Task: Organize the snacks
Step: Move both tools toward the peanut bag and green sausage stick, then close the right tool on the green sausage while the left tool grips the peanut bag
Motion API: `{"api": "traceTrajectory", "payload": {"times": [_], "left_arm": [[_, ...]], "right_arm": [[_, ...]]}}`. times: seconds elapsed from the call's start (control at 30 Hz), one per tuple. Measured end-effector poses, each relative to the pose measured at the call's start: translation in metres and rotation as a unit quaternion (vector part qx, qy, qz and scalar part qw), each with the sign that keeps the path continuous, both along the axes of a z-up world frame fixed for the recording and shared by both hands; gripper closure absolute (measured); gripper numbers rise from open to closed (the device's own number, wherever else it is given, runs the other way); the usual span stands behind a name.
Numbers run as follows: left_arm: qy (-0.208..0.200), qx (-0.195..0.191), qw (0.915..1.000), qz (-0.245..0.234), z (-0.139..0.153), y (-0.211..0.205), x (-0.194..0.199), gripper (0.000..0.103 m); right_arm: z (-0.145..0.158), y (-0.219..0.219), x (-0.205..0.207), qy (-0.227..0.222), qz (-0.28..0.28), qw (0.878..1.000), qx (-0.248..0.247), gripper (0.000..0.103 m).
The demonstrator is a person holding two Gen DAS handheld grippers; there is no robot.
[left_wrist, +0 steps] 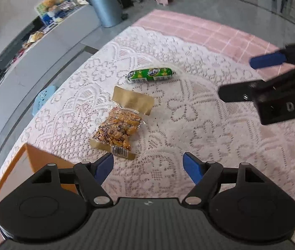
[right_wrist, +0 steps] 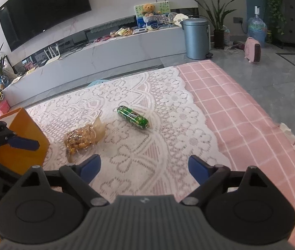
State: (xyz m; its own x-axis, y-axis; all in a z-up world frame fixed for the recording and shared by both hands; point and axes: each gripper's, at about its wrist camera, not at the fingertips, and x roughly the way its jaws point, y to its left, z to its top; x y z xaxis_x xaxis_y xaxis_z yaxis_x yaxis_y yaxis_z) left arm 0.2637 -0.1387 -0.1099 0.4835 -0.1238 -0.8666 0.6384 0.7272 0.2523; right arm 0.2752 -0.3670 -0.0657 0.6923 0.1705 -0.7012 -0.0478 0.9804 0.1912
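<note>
A gold packet of brown snacks (left_wrist: 118,125) lies flat on the white lace cloth (left_wrist: 189,135), and beyond it lies a green sausage roll (left_wrist: 150,74). My left gripper (left_wrist: 148,169) hovers open just short of the packet, nothing between its blue pads. The right wrist view shows the same packet (right_wrist: 82,138) and green roll (right_wrist: 132,117) ahead of my right gripper (right_wrist: 145,169), which is open and empty. Each gripper appears in the other's view: the right gripper (left_wrist: 249,78) at the right edge, the left gripper's blue fingertip (right_wrist: 24,143) at the left over the orange box.
An orange box (right_wrist: 22,137) stands at the table's left end, also seen as the orange box (left_wrist: 43,160) in the left wrist view. A pink checked cloth (right_wrist: 241,114) covers the table's right side. Beyond are a grey bin (right_wrist: 196,38), a TV cabinet and potted plants.
</note>
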Motion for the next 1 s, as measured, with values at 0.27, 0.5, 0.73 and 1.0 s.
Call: {"api": "traceTrajectory", "payload": {"times": [0.27,0.5,0.73,1.0], "left_arm": [[0.000,0.027,0.9995,-0.015,-0.022,-0.003,0.032,0.014],[-0.010,0.047,0.9982,-0.036,-0.028,-0.008,0.055,0.014],[0.024,0.056,0.9961,-0.064,-0.037,-0.017,0.075,0.014],[0.055,0.070,0.9936,-0.069,-0.050,-0.023,0.089,0.013]], "right_arm": [[-0.022,0.008,0.042,0.009,0.030,0.999,0.023,0.015],[-0.030,0.021,0.086,-0.023,0.074,0.997,-0.021,0.021],[-0.047,0.032,0.129,-0.023,0.116,0.991,-0.063,0.030],[-0.065,0.043,0.147,-0.015,0.135,0.989,-0.054,0.052]]}}
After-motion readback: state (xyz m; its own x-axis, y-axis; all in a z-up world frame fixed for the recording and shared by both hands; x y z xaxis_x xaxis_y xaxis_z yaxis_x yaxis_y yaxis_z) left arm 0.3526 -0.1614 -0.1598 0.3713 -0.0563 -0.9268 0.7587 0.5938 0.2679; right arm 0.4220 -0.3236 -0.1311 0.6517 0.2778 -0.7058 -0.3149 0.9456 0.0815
